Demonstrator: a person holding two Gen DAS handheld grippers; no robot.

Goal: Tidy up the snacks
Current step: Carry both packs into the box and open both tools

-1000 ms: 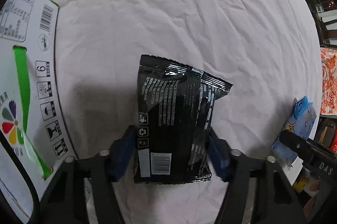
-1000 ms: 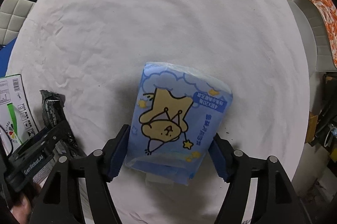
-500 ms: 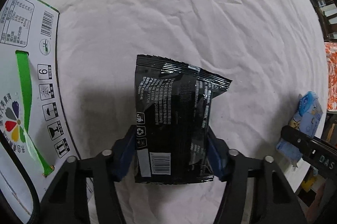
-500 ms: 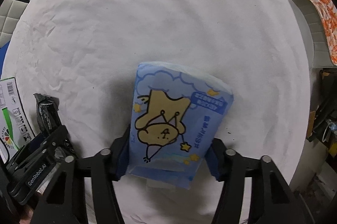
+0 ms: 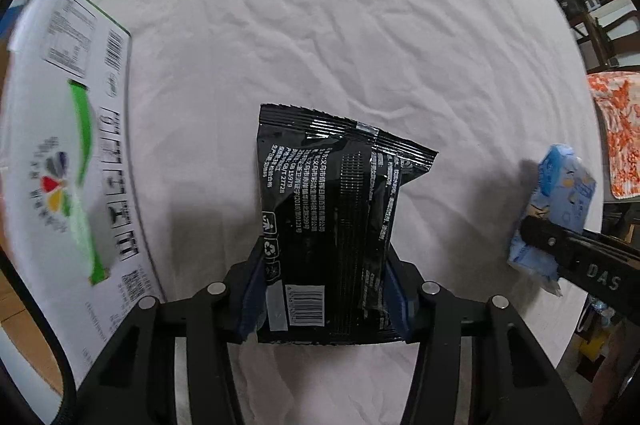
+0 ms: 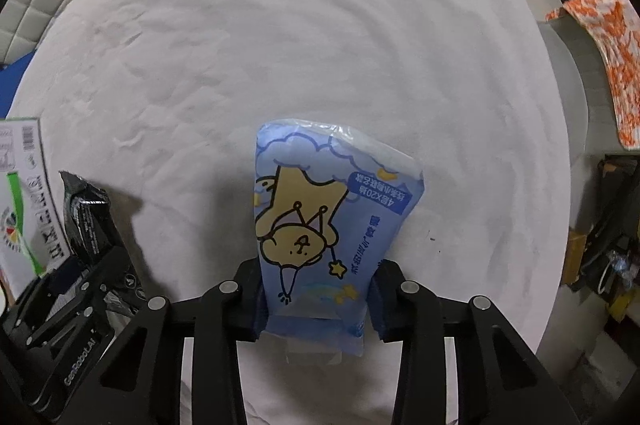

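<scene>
A black snack bag (image 5: 332, 225) with white print and a barcode is pinched between the blue pads of my left gripper (image 5: 325, 295), held above the white cloth. My right gripper (image 6: 318, 299) is shut on a light blue packet (image 6: 328, 221) printed with a yellow cartoon dog. The blue packet (image 5: 560, 201) shows at the right edge of the left wrist view, in the other gripper's black finger. The black bag (image 6: 90, 221) appears at the left of the right wrist view.
A white cardboard box (image 5: 64, 153) with green stripe, barcode and handling symbols stands at the left, close to the left gripper. Wrinkled white cloth (image 5: 340, 25) covers the round table. An orange patterned cloth (image 6: 612, 53) hangs off to the right.
Both grippers have closed in on their packets and lifted them from the cloth. The view has swung so the box looms larger on the left.
</scene>
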